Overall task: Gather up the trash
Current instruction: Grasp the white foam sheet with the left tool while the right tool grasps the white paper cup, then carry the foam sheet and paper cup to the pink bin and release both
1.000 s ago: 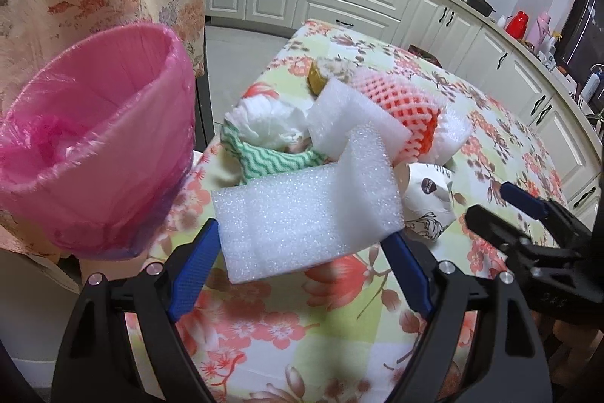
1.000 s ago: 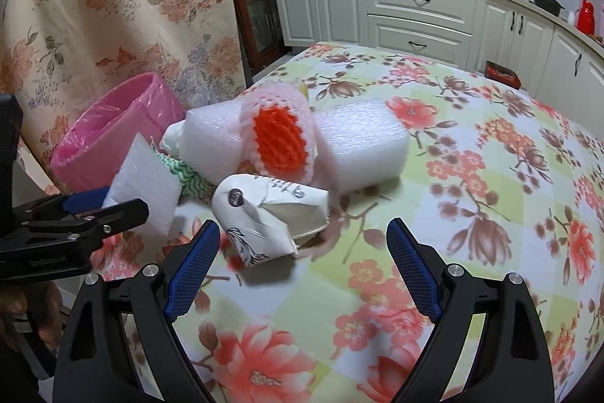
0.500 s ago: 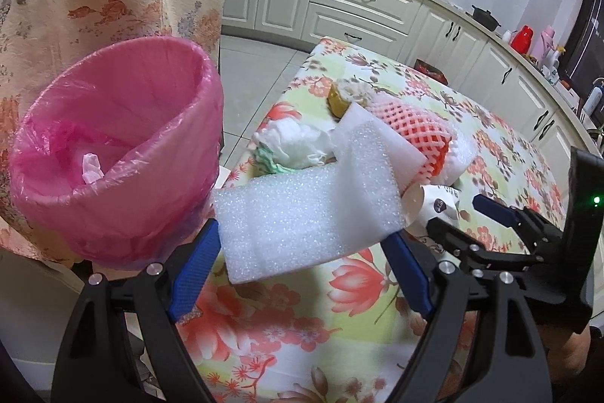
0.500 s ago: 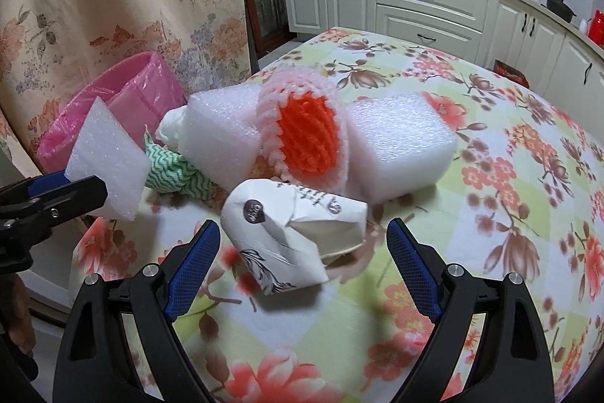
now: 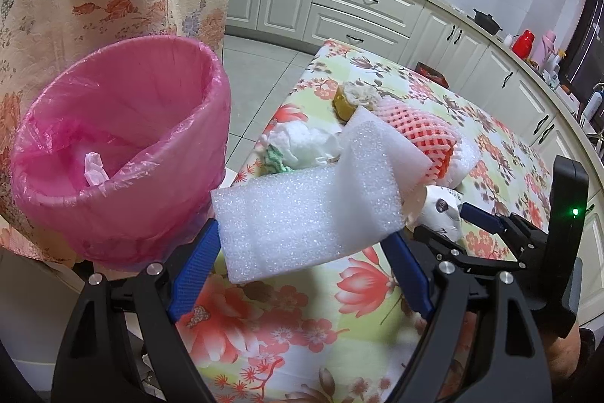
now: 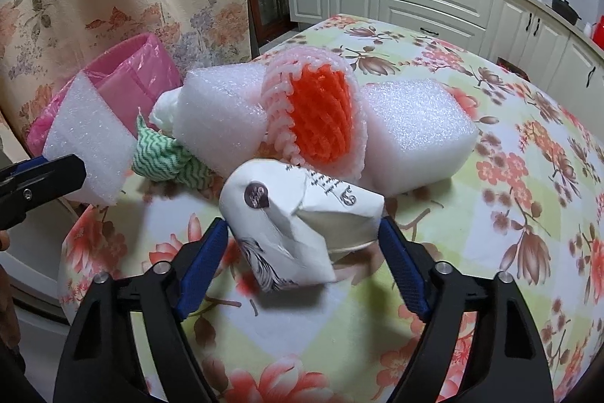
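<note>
Left wrist view shows my left gripper (image 5: 302,248) clamped on a folded white foam sheet (image 5: 305,214), its blue pads pressing both ends, so the sheet hangs clear above the floral tablecloth (image 5: 309,320). Just beside it, off the table edge, stands the pink-lined bin (image 5: 117,172), with a scrap of pale plastic inside.

From the right wrist camera, my right gripper (image 6: 302,244) has just been closing, and a crumpled white paper cup (image 6: 298,225) lies between its fingers. Both blue pads seem to touch the cup's sides, though I cannot be sure they press yet.

Behind the cup the rest of the trash is heaped on the table: a pink and orange foam fruit net (image 6: 317,116) wedged between two white foam blocks (image 6: 411,131), a green zigzag cloth (image 6: 166,157), and crumpled white tissue (image 5: 305,146).
</note>
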The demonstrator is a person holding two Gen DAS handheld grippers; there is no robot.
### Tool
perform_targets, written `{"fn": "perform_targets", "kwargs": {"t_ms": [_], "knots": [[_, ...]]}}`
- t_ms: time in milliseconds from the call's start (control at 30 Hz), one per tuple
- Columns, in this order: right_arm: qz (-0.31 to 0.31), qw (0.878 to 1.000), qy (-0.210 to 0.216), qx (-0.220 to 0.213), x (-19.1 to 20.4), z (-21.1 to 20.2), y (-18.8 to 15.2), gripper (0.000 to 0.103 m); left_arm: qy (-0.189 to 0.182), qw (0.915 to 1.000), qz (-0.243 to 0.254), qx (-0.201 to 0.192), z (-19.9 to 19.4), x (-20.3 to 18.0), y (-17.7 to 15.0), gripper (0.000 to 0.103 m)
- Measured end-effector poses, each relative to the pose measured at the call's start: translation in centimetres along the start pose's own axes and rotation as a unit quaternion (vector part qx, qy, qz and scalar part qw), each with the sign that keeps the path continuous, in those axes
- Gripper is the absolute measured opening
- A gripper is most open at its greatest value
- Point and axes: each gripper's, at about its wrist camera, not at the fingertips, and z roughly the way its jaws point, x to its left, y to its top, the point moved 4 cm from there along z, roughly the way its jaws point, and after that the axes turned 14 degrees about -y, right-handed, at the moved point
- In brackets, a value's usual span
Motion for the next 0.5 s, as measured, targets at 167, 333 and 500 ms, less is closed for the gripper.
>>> {"fn": "perform_targets", "kwargs": {"t_ms": [167,333,500], "knots": [[0.005,1.0,-0.001,-0.004,-0.3,-0.5,-0.4,0.074,0.0,1.0,0.001,-0.001,-0.1,0.0,0.0,0.082],[0.011,1.0,-0.001,-0.012,-0.8,-1.6,-0.5,0.073,-0.002,1.0,0.004,-0.003,-0.4,-0.2,0.1,0.082],[0.021,0.999,-0.002,-0.025,-1.6,-3.1,-0.6,0.073,-0.005,0.9999,0.008,-0.007,-0.8,-0.6,0.1,0.082]]}}
